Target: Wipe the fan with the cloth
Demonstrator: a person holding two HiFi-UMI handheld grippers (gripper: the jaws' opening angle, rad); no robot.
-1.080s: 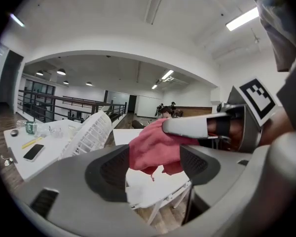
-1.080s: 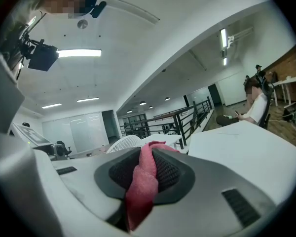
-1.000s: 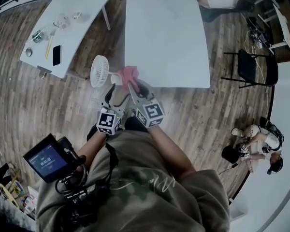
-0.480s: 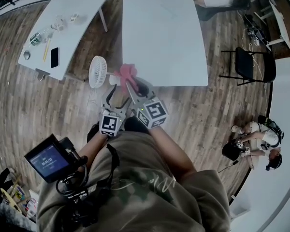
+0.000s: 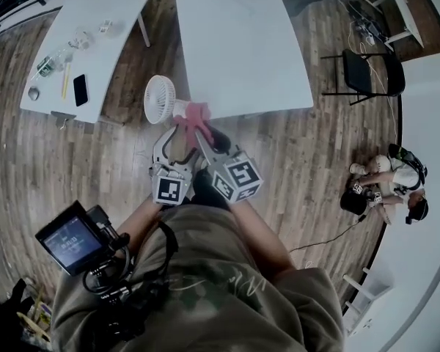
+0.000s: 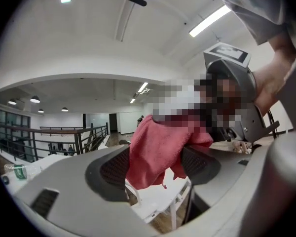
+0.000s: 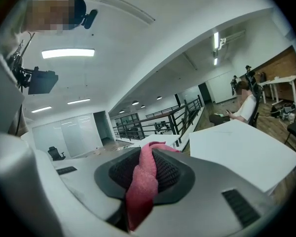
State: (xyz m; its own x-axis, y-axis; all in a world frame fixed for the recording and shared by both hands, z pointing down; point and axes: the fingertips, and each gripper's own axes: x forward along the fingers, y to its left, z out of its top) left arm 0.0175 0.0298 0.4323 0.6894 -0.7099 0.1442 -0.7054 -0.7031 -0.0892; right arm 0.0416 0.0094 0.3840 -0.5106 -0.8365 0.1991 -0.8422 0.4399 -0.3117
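As it is soft, light and limp, the cloth is judged best taken bunched: so clenched in the right claw beside the fan; left claw released.

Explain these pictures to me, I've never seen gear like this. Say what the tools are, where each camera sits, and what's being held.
There is no robot here. A person holds a two-jaw tool in each hand. The top-down picture comes from a camera on the person's head. It shows the left gripper and the right gripper pointing toward a small white fan by the corner of a white table. A side table carries a phone and some small items. The other two pictures come from cameras riding on each gripper, looking along its jaws. The right gripper pinches a pink cloth. The left gripper's jaws stand apart, with that cloth hanging between them.
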